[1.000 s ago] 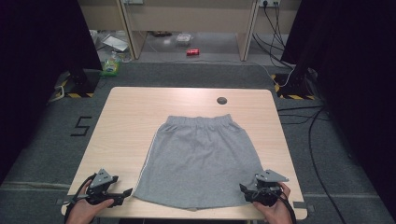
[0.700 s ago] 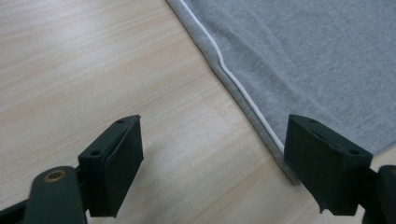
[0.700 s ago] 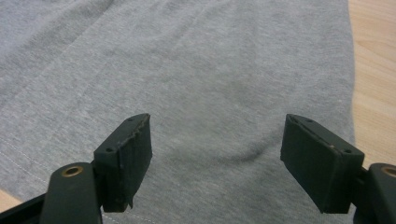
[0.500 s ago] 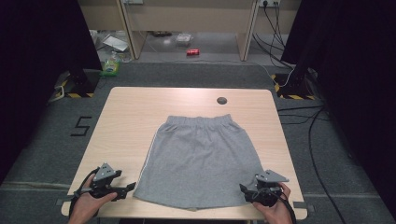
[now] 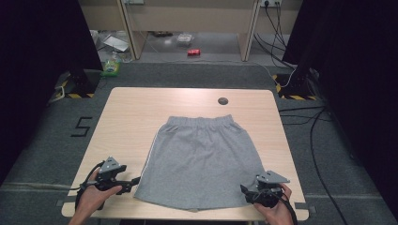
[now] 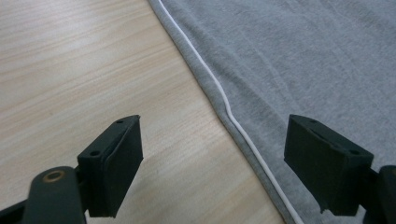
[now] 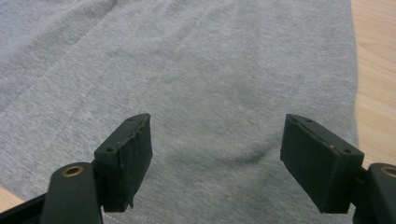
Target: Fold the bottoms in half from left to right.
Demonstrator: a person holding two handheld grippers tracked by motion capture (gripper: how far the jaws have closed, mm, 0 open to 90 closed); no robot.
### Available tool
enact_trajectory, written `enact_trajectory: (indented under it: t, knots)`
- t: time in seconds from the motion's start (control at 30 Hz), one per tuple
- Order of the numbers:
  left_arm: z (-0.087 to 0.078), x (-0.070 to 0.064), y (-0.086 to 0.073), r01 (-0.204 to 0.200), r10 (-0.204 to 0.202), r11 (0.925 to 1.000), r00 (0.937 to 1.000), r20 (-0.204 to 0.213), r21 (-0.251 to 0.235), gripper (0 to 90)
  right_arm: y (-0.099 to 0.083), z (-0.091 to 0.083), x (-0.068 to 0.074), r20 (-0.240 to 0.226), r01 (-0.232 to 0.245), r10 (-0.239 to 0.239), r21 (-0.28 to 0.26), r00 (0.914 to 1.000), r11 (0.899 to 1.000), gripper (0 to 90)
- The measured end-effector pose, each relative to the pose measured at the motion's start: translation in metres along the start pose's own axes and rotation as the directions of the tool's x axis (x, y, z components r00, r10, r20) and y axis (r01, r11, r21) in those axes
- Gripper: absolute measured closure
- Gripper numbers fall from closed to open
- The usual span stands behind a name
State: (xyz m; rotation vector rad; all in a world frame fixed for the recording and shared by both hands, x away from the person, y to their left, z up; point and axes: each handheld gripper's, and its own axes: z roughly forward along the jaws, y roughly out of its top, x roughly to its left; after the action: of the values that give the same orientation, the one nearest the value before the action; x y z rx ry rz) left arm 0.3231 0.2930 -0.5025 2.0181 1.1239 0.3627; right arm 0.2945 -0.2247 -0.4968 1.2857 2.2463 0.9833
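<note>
we see the left gripper with its fingers spread wide apart, empty, straddling the left edge of the grey shorts: one finger hangs over bare wood, the other over the cloth, with the white piping of the side seam running between them. the right gripper likewise has its fingers wide apart and holds nothing, both of them over the grey cloth near the near right corner of the hem. in the high view the left gripper sits just beside the near left corner of the shorts, held in the left hand, and the right gripper sits at the near right corner, held in the right hand. the shorts lie flat and spread in the middle of the desk, waistband toward the far edge, hem toward us. the desk is pale wood with a round dark grommet near its far edge, well apart from the waistband. around it lies grey carpet with a "5" marked in tape to the left, black curtains on both sides, cables trailing on the right, and on the floor beyond a red can and a green packet.
</note>
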Motion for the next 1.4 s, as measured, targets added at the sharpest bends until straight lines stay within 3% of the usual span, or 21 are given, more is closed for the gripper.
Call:
enact_trajectory:
  t: [0.57,1.4]
  knots:
    - [0.012,0.004,0.017,0.001,-0.001,1.0000,1.0000,0.005,0.002,18.8,0.000,0.001,0.001,-0.004,0.001,-0.001,0.003,1.0000,1.000,25.4]
    - [0.035,0.011,0.061,0.012,-0.012,0.9998,0.9999,0.005,-0.017,18.8,0.000,0.001,0.001,-0.007,-0.002,0.002,0.002,1.0000,1.000,25.5]
